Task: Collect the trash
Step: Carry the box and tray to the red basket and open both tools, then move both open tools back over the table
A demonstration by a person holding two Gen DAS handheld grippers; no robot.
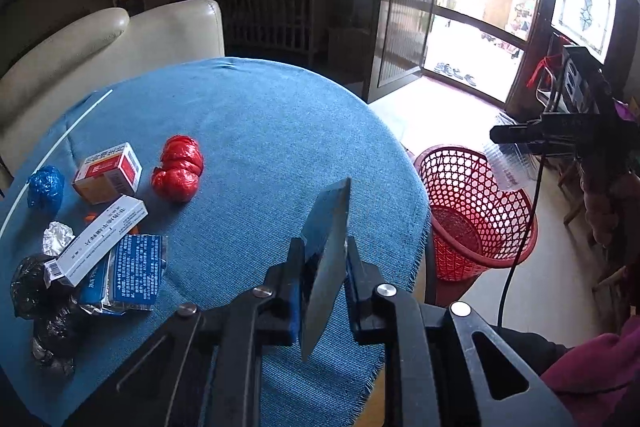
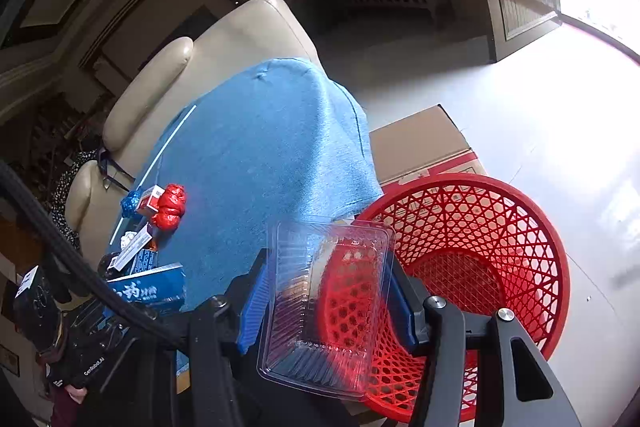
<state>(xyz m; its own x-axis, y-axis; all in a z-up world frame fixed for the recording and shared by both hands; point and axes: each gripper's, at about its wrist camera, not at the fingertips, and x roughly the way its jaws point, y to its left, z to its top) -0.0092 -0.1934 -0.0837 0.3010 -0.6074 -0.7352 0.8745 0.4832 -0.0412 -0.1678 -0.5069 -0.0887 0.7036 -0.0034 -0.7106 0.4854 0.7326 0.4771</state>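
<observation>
**Two pieces in the grip, one bin to hit**

The right gripper point(image 2: 326, 303) is clamped on a clear tray point(image 2: 326, 307), pads against its two long sides, and holds it over the near rim of the red bin point(image 2: 520, 227) on the floor beside the table. The left gripper point(image 1: 322, 287) is pinched tight on a thin blue box point(image 1: 326, 259), which stands on edge above the blue cloth point(image 1: 248, 131), well short of the bin.

The tray is thin, ribbed, see-through plastic with rounded corners; squeezed across its width it may bow and spring out sideways, and being so light it could flutter and catch the rim or land on the floor or the cardboard box point(image 2: 420, 143) behind the bin. The blue box is flat, glossy card held by a narrow strip, so it may pivot between the pads or slip if swung fast. Let go too early, it falls back on the cloth.

The bin is rigid open lattice, round and flared. The cloth is a coarse weave with a frayed hem. Left on it are a crumpled red bag point(image 1: 178, 169), a blue wad point(image 1: 46, 187), two card cartons, foil, a blue packet and black film, all piled close together at the far left
</observation>
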